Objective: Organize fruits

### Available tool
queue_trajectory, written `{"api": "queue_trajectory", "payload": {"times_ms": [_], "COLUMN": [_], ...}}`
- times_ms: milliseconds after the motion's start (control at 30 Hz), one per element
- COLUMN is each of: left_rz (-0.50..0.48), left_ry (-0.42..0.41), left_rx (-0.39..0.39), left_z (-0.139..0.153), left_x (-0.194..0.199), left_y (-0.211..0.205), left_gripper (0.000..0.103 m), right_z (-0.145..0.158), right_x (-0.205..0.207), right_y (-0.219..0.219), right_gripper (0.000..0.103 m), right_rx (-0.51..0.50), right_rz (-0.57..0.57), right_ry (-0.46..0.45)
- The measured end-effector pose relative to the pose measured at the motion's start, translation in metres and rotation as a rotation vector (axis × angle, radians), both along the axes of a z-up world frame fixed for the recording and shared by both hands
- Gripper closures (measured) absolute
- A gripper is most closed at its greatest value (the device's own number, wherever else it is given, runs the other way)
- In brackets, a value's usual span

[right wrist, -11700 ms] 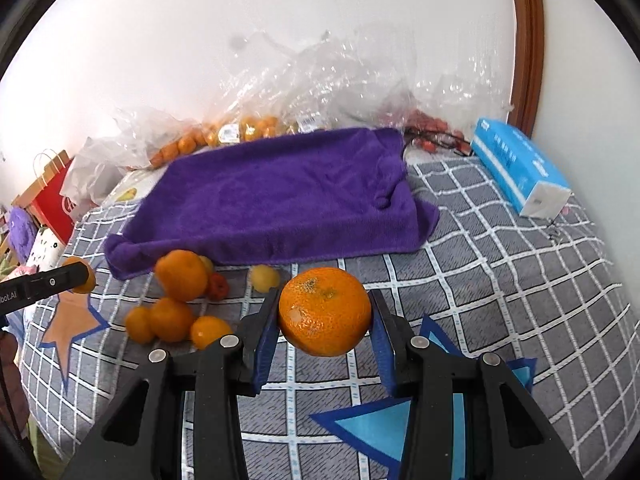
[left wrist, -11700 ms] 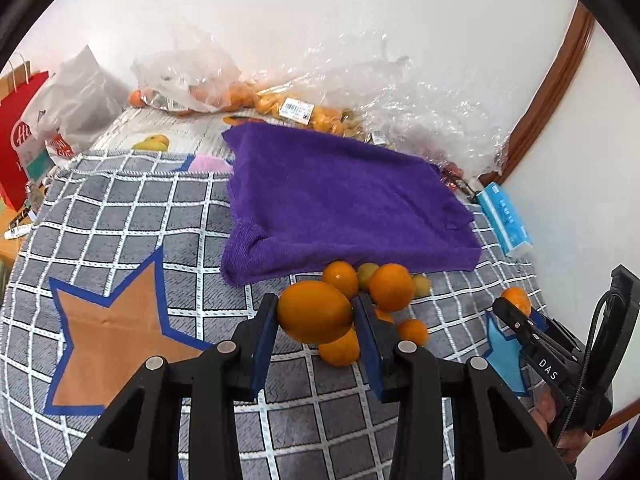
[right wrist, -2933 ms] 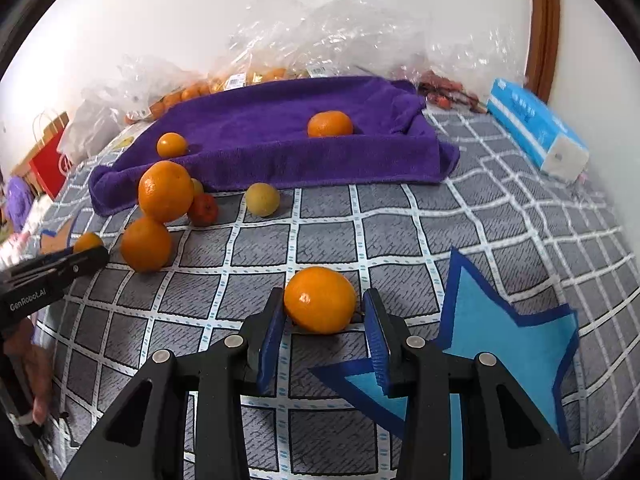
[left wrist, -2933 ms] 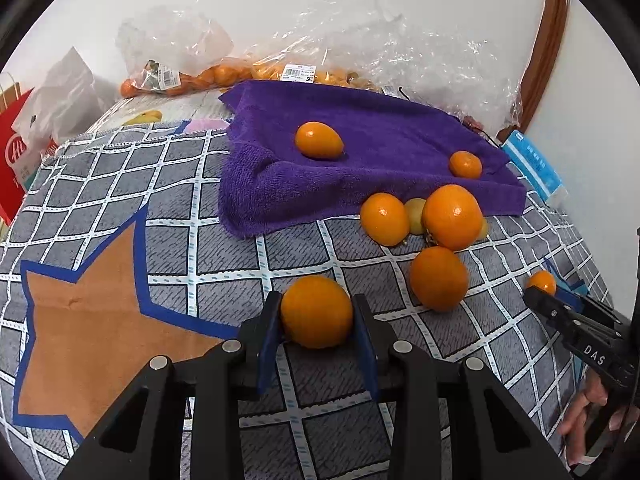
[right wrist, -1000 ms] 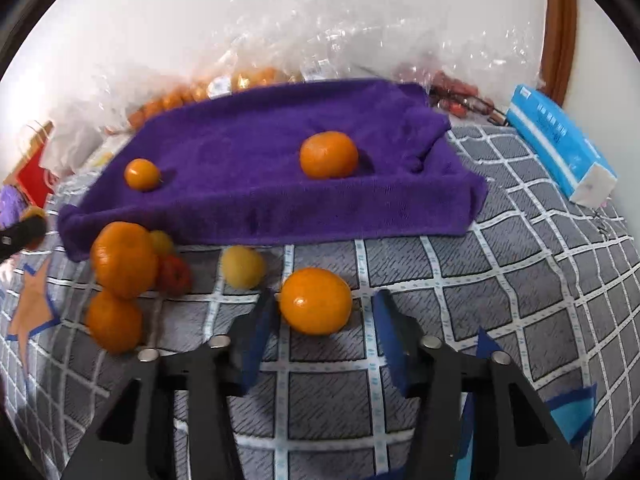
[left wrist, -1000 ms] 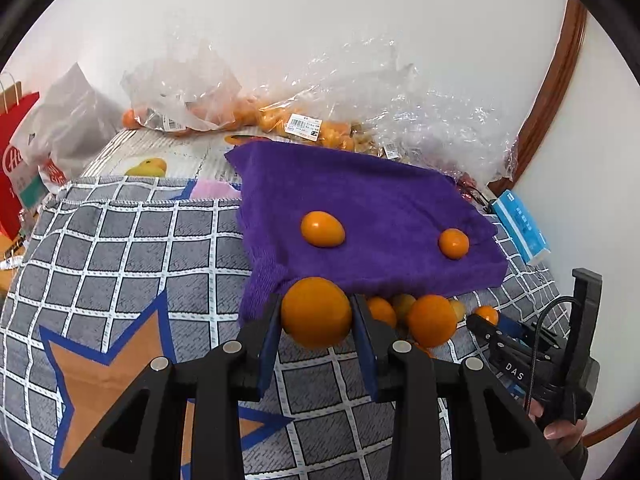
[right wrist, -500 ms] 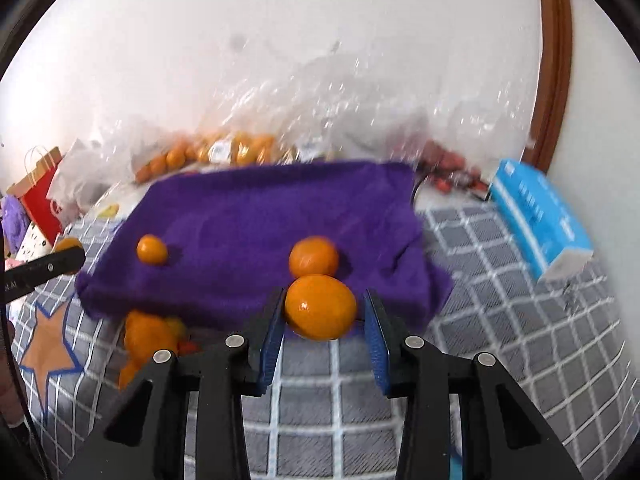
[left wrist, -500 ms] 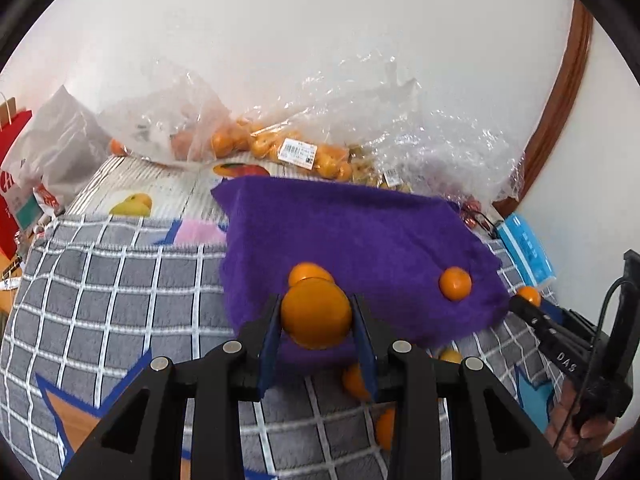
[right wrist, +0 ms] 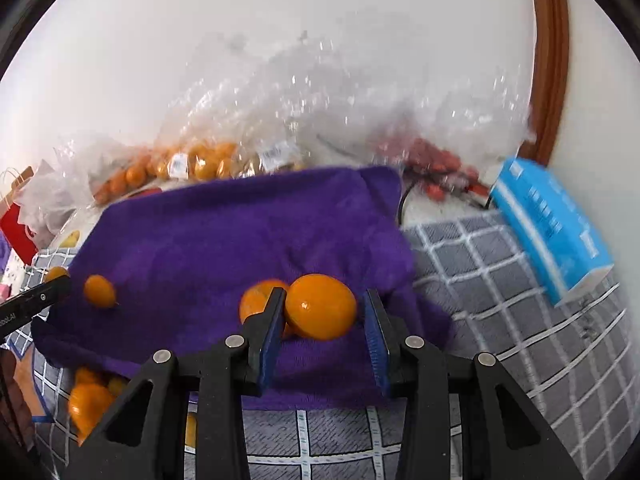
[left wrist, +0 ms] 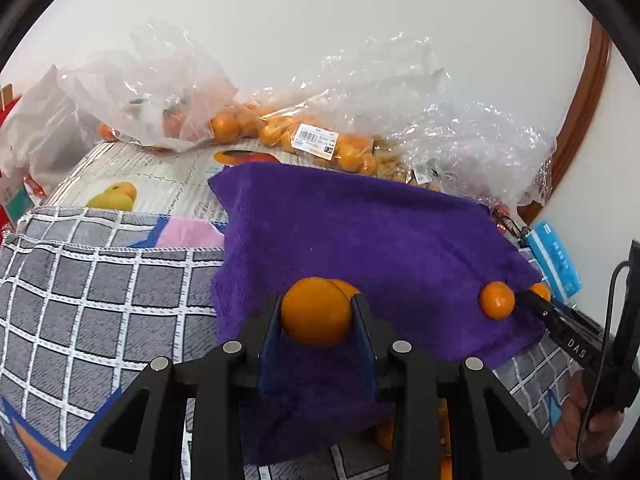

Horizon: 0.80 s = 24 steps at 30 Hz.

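My left gripper [left wrist: 316, 314] is shut on an orange [left wrist: 315, 311] and holds it over the near left part of the purple towel [left wrist: 380, 228]. Another orange [left wrist: 346, 285] lies on the towel just behind it. My right gripper [right wrist: 322, 320] has its jaws parted around an orange [right wrist: 321, 306] over the towel [right wrist: 224, 236]; a gap shows on the right side. A second orange [right wrist: 256, 304] lies on the towel left of it, and a small one [right wrist: 100, 290] lies further left. The right gripper's tip shows in the left wrist view [left wrist: 538, 300], beside an orange [left wrist: 497, 300].
Clear plastic bags of oranges [left wrist: 312, 136] lie along the wall behind the towel. A blue tissue pack [right wrist: 552, 220] lies at the right. Several loose oranges [right wrist: 90, 398] sit on the grey checked cloth [right wrist: 500, 300] in front of the towel. A red paper bag [right wrist: 16, 224] stands far left.
Both grippers have moved forward over the towel with their oranges. The right gripper's jaws have opened wider around its orange. The left stays shut on its orange.
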<state>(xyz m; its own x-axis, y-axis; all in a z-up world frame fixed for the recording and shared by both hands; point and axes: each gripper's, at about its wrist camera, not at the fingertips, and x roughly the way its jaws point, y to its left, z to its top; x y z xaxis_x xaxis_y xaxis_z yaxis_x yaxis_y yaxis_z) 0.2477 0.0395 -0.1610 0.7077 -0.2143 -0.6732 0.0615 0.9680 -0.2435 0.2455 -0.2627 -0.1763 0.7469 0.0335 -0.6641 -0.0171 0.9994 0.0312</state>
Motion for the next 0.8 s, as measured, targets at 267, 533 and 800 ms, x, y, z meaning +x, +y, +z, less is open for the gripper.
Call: {"api": "queue_trajectory", "payload": {"times_ms": [267,533,800], "left_rz": [-0.021,-0.01,-0.026], "left_ry": [0.004,-0.014,-0.007], "left_rx": [-0.008,0.023,0.025], "left_z": [-0.009,-0.01,-0.011], "left_x": [-0.003,-0.003,-0.003], "left_y": [-0.008,-0.011,-0.015], "left_gripper": [0.071,0.071,0.071], "right_z": [-0.003,-0.01,-0.012], "right_x": [-0.004,-0.001,0.0], "right_y": [0.0,-0.007,-0.005], "right_gripper": [0.065,0.065,0.065], "right_rx": [0.019,0.061,0.042], "right_rz": [0.009,-0.003,-0.001], "right_ry": [-0.027,-0.005,-0.006]}}
